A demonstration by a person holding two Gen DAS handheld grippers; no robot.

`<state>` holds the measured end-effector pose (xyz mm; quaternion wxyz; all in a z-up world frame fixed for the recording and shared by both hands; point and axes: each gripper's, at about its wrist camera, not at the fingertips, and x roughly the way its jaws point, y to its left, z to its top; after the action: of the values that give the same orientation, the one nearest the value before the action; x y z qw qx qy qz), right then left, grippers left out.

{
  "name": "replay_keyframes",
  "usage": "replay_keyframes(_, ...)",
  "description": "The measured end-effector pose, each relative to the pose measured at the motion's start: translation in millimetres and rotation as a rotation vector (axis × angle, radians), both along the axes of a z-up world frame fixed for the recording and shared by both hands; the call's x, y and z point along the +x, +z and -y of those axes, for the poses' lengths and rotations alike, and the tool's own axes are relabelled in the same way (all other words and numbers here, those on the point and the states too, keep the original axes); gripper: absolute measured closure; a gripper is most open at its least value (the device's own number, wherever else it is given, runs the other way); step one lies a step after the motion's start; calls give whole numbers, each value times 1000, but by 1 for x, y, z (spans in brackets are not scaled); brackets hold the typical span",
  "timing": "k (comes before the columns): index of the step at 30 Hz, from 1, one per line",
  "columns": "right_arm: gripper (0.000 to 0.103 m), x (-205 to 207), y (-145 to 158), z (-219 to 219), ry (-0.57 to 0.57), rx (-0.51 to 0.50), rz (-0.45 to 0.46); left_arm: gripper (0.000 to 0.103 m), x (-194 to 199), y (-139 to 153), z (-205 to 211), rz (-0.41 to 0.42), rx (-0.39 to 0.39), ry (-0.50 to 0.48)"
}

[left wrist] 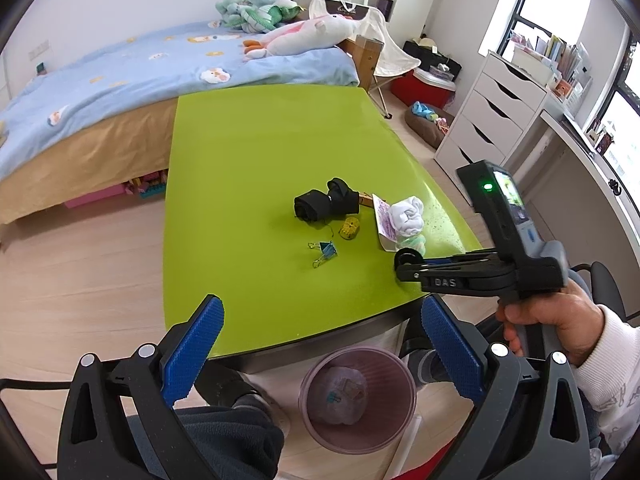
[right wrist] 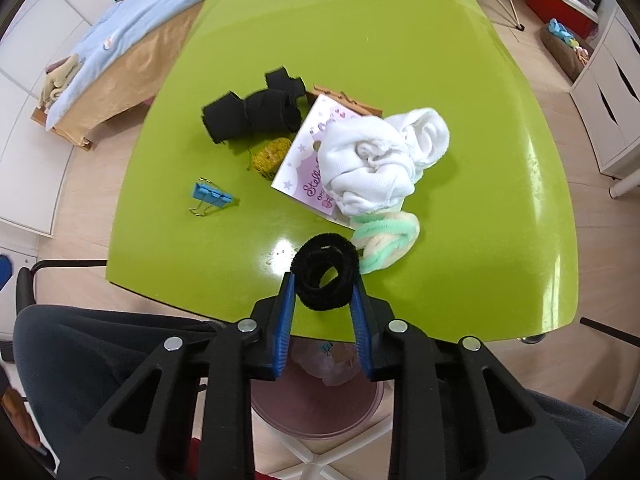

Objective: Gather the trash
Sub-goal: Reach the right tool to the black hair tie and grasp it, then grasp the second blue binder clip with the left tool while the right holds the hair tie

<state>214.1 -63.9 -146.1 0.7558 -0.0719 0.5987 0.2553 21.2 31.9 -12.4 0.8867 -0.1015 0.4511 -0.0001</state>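
Right wrist view: the right gripper (right wrist: 323, 286) has its ribbed blue fingers (right wrist: 285, 320) clenched on a fuzzy black hair tie (right wrist: 325, 280) above the glossy green surface (right wrist: 400, 40). "DAS" marks its arm. The left gripper (left wrist: 320, 344) gapes empty over a translucent purple bin (left wrist: 358, 396).

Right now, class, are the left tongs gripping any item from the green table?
No. The left tongs stand wide open and empty over the table edge, above the bin.
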Motion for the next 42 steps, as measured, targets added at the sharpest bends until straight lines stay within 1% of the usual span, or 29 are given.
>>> replay_keyframes(4,76,-6,16,3,25,29,25,8,9,0,1,-5,5,-3)
replay_keyframes(8,76,-15,40,9,54,65,60,8,22,-2,2,-14,9,-11)
replay_keyframes(14,76,-25,69,17,90,103,106,8,45,-10,5,-35,32,-27)
replay_keyframes(20,76,-28,80,26,97,120,131,8,74,-30,5,-97,17,-31)
replay_keyframes(27,76,-27,82,37,84,130,137,8,106,-63,5,-186,-14,-40)
replay_keyframes(32,76,-23,82,43,74,134,134,9,121,-83,5,-226,-28,-34)
replay_keyframes(35,76,-22,81,44,70,135,131,30,127,-92,7,-257,-40,-39)
replay_keyframes(36,76,-22,81,45,69,135,130,34,128,-95,8,-268,-41,-41)
replay_keyframes(37,76,-21,81,45,67,135,129,37,129,-97,8,-271,-45,-42)
replay_keyframes(39,76,-21,80,46,66,135,128,48,129,-100,6,-274,-59,-39)
replay_keyframes(40,76,-21,80,46,65,134,128,50,130,-100,6,-275,-63,-38)
replay_keyframes(42,76,-20,79,47,65,132,125,59,131,-103,6,-278,-70,-43)
